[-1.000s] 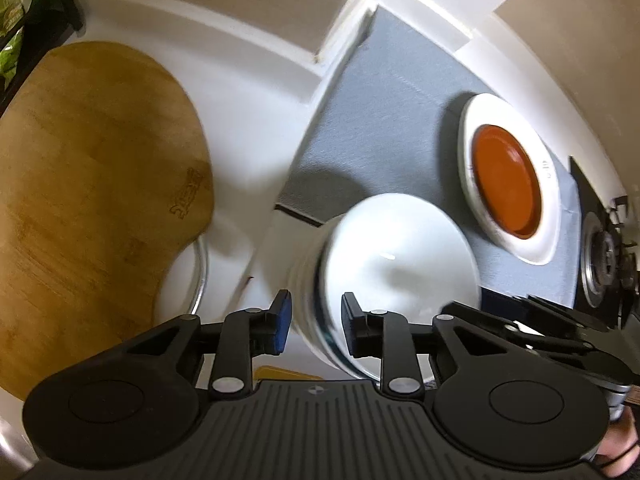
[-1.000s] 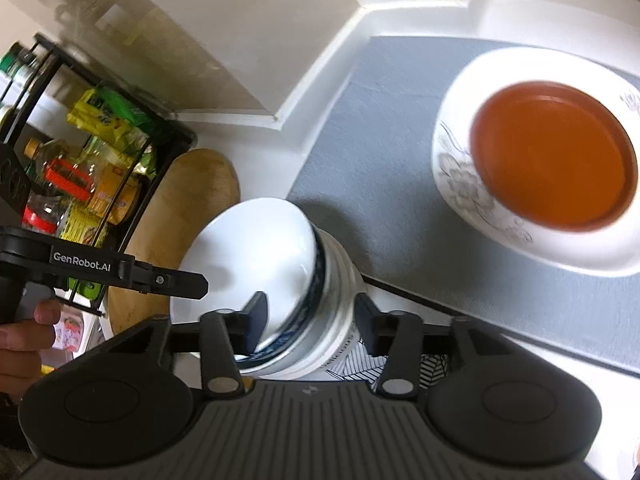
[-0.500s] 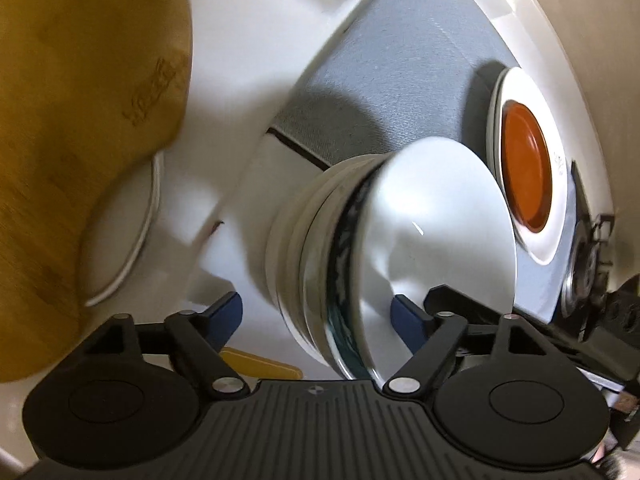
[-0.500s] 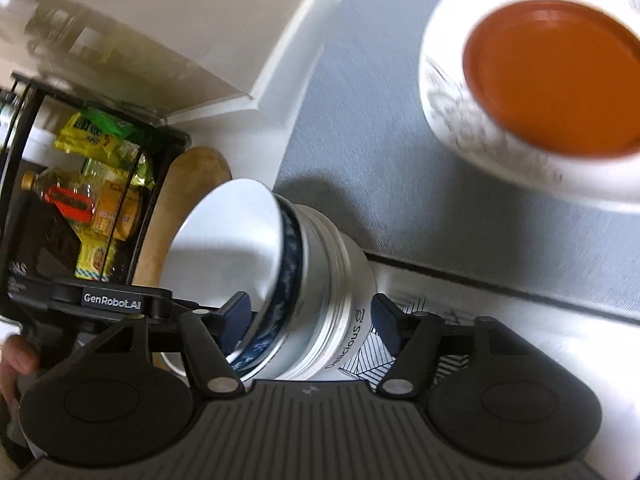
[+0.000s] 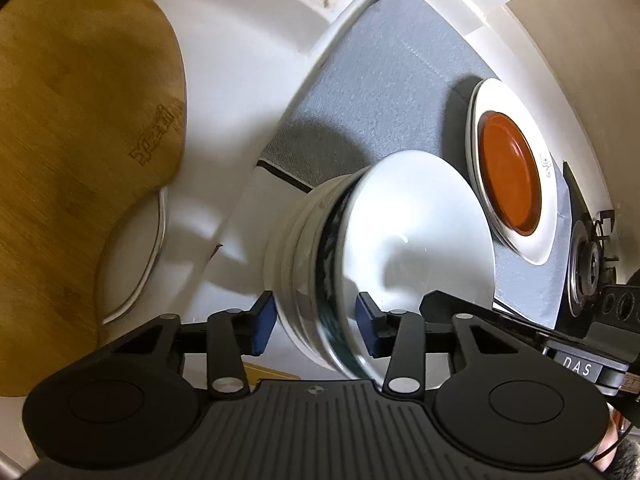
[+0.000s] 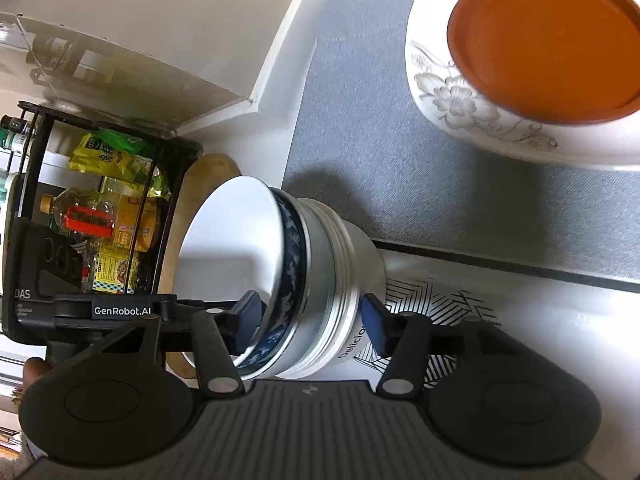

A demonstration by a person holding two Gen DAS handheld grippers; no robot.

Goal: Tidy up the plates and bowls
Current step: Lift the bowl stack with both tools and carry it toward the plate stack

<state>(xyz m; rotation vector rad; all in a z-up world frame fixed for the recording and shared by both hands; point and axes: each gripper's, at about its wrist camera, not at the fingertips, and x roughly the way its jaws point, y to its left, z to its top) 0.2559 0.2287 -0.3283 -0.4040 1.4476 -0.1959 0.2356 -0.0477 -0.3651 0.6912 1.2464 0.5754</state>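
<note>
A stack of nested white bowls (image 5: 400, 240), its top bowl blue-patterned outside, stands on the white counter just short of the grey mat (image 5: 380, 92). My left gripper (image 5: 316, 322) straddles the stack's near rim, one pad outside and one inside the top bowl. Its jaws are closing and the pads sit against the walls. On the opposite side, my right gripper (image 6: 310, 318) straddles the stack (image 6: 320, 272) the same way, jaws closing, pads against bowl walls. An orange plate (image 6: 544, 40) lies on a white flowered plate (image 6: 452, 96) on the mat.
A wooden cutting board (image 5: 80, 140) lies to the left, over a metal-rimmed round lid (image 5: 136, 264). A gas burner (image 5: 586, 268) sits beyond the mat. A black rack of bottles and packets (image 6: 100, 220) stands behind the stack. A black-lined pattern (image 6: 440, 308) lies by its base.
Both grippers sank lower around the stack's rim. Their jaws widened half a second ago, then narrowed onto the bowl walls. The stack itself has stayed in place.
</note>
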